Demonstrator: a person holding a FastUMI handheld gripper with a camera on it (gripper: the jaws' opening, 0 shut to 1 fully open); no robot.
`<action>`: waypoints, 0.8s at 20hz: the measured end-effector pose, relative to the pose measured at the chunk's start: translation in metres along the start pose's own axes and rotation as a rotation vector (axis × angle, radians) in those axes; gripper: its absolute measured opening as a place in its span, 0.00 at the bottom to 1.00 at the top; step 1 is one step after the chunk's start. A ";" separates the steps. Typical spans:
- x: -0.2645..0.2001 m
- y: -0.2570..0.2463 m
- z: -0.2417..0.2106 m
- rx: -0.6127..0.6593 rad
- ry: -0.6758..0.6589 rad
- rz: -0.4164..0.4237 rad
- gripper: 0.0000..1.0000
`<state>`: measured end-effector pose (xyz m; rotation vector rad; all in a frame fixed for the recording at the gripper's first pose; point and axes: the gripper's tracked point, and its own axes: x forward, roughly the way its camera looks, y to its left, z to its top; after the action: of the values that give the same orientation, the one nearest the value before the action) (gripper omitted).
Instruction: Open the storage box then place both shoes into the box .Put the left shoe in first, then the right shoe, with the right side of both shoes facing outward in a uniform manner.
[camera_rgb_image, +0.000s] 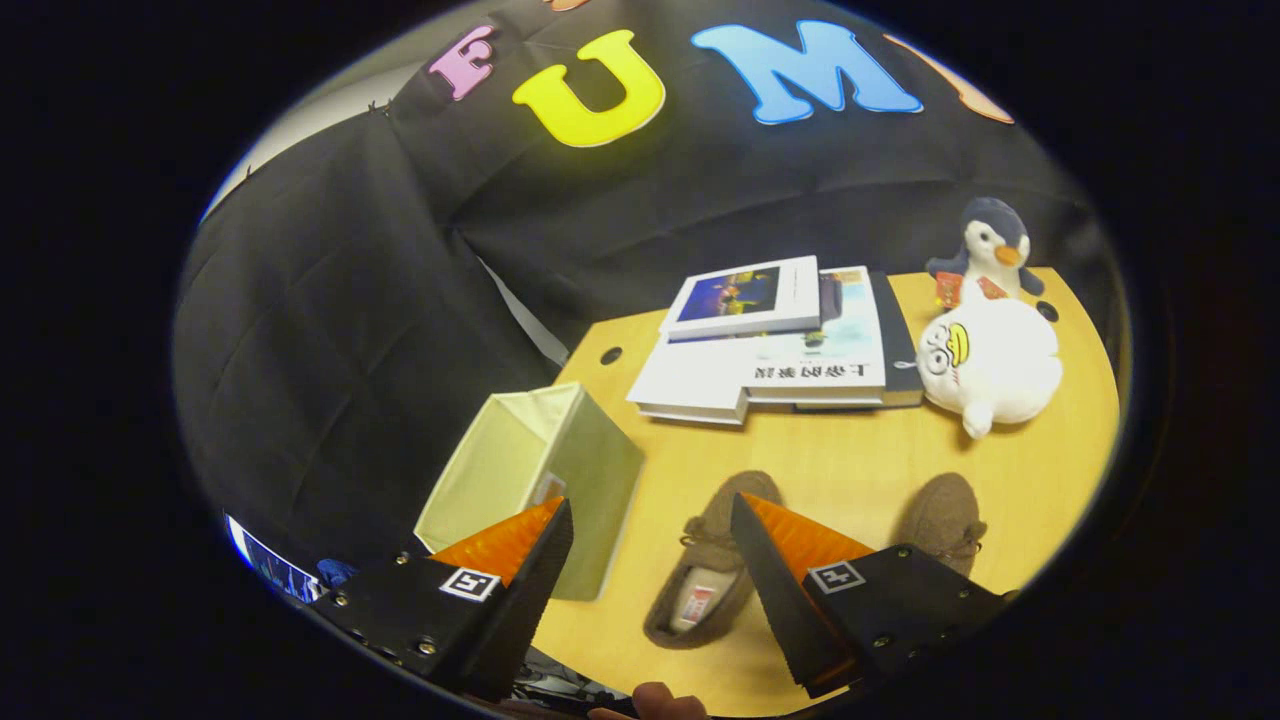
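A pale green fabric storage box (530, 480) stands open-topped at the left end of the wooden table (860, 470), just ahead of my left finger. A brown slipper-style shoe (705, 565) lies between my fingers, its opening facing up. The second brown shoe (940, 522) lies to the right, partly hidden behind my right finger. My gripper (650, 515) hovers above the table's near edge, open, holding nothing.
A stack of books (775, 345) lies at the back of the table. A white plush toy (990, 365) and a penguin plush (990, 250) sit at the back right. A fingertip (665, 700) of a person shows below the fingers.
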<state>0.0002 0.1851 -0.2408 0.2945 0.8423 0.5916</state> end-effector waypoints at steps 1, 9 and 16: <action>0.001 -0.009 -0.010 0.004 0.017 -0.025 0.97; 0.025 -0.048 -0.087 0.005 0.150 -0.148 0.96; 0.068 -0.067 -0.118 0.009 0.246 -0.204 0.93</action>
<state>-0.0305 0.1739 -0.3895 0.1431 1.0979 0.4382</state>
